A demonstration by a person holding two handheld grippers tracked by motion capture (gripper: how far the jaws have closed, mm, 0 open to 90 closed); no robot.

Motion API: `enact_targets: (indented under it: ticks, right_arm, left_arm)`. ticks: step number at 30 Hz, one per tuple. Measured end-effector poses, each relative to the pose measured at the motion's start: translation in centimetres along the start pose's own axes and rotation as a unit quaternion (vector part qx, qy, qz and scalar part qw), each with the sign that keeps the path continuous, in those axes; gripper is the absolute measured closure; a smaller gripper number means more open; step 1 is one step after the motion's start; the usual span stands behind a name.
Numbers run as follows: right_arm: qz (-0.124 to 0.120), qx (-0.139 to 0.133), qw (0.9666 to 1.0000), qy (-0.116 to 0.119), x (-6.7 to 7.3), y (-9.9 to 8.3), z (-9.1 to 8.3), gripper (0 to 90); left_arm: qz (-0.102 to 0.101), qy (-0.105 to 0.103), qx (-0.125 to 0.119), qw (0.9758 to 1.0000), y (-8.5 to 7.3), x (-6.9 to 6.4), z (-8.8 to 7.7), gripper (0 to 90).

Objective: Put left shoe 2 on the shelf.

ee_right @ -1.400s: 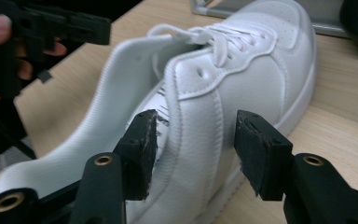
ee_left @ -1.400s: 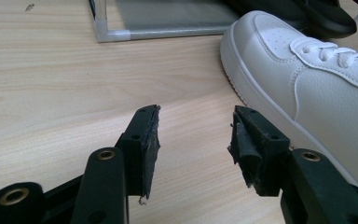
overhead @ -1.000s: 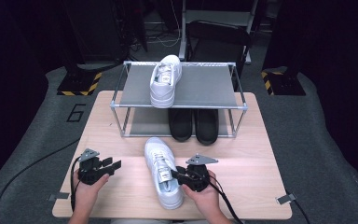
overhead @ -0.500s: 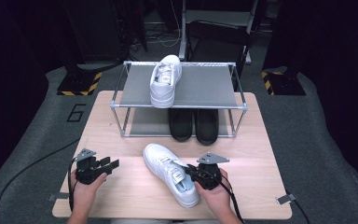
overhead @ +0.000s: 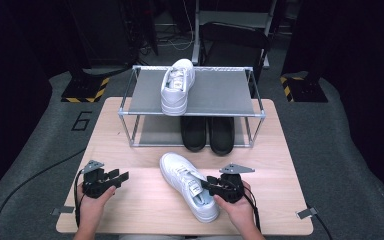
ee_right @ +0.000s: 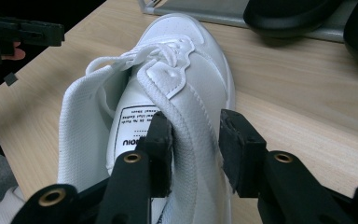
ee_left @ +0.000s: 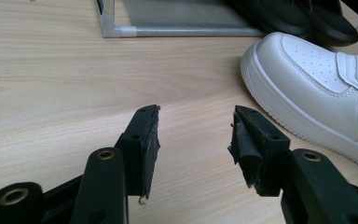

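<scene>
The right gripper (ee_right: 191, 135) straddles the white leather sneaker's (ee_right: 168, 93) collar, jaws having just opened, pads apparently slack; the left gripper (ee_left: 193, 135) gapes empty over the light wooden table (ee_left: 65, 84).

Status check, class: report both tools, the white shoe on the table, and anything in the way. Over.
Left tool open, idle over bare table. Right tool just opening, astride the white shoe's collar, one pad off it. Shoe flat on table; rack ahead, path unobstructed.

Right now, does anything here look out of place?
Yes: one white sneaker lies askew on the table, while its mate sits on the rack's top shelf. The right gripper straddles its collar.
</scene>
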State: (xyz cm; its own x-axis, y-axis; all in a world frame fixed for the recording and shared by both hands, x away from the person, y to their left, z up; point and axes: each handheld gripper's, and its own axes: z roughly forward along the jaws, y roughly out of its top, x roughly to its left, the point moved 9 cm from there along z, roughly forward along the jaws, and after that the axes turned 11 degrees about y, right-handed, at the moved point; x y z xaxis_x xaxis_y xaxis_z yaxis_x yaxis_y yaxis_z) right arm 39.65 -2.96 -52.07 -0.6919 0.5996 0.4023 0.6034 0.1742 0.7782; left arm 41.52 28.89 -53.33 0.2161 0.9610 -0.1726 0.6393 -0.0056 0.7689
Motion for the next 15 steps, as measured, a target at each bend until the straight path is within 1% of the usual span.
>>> enact_targets:
  ticks: [1,2,3,4,5,6,7,8,9,10,11,13,15]
  right_arm:
    - [0.0,0.001,1.0,0.001,-0.03,-0.01,0.0,64.5]
    - [-0.001,0.003,1.0,0.004,-0.07,-0.05,0.02,64.4]
    - [-0.002,0.004,1.0,0.005,-0.14,-0.1,0.03,64.1]
    - [-0.001,0.006,1.0,0.006,-0.17,-0.19,0.08,64.1]
    - [-0.006,0.008,0.9999,0.01,-0.28,-0.26,0.13,64.2]
    - [-0.005,0.01,0.9998,0.015,-0.32,-0.34,0.19,64.3]
    - [-0.004,0.011,0.9998,0.015,-0.35,-0.39,0.2,64.2]
    - [-0.008,0.016,0.9997,0.014,-0.48,-0.45,0.17,64.3]
    - [-0.007,0.017,0.9997,0.016,-0.49,-0.51,0.21,64.3]
    - [-0.008,0.018,0.9997,0.016,-0.53,-0.55,0.2,64.4]
    - [-0.002,0.02,0.9997,0.017,-0.52,-0.61,0.2,64.4]
    - [-0.007,0.023,0.9995,0.017,-0.49,-0.68,0.27,64.7]
    - [-0.023,0.037,0.999,0.013,-0.46,-0.85,0.41,64.5]
  left_arm:
    - [0.0,0.0,0.0,1.0,0.0,0.02,-0.01,50.4]
    - [0.008,0.0,0.004,1.0,-0.07,0.14,-0.06,50.4]
    - [0.007,0.0,0.003,1.0,-0.06,0.14,-0.06,50.3]
    - [-0.003,0.0,-0.002,1.0,0.04,0.04,-0.01,50.3]
    - [-0.002,0.002,-0.005,1.0,0.07,0.07,0.01,50.3]
    - [-0.002,0.002,-0.005,1.0,0.06,0.09,0.01,50.3]
    - [-0.002,0.001,-0.003,1.0,0.02,0.12,-0.03,50.2]
    - [-0.001,0.001,-0.001,1.0,-0.02,0.16,-0.05,50.2]
    - [0.01,0.002,0.002,0.9999,-0.09,0.34,-0.09,50.2]
    - [0.006,0.002,0.002,1.0,-0.11,0.34,-0.11,50.2]
    - [0.008,0.003,0.0,1.0,-0.08,0.4,-0.1,50.2]
    - [0.004,0.003,0.001,1.0,-0.1,0.44,-0.14,50.2]
    - [0.003,0.004,0.001,1.0,-0.11,0.54,-0.13,50.2]
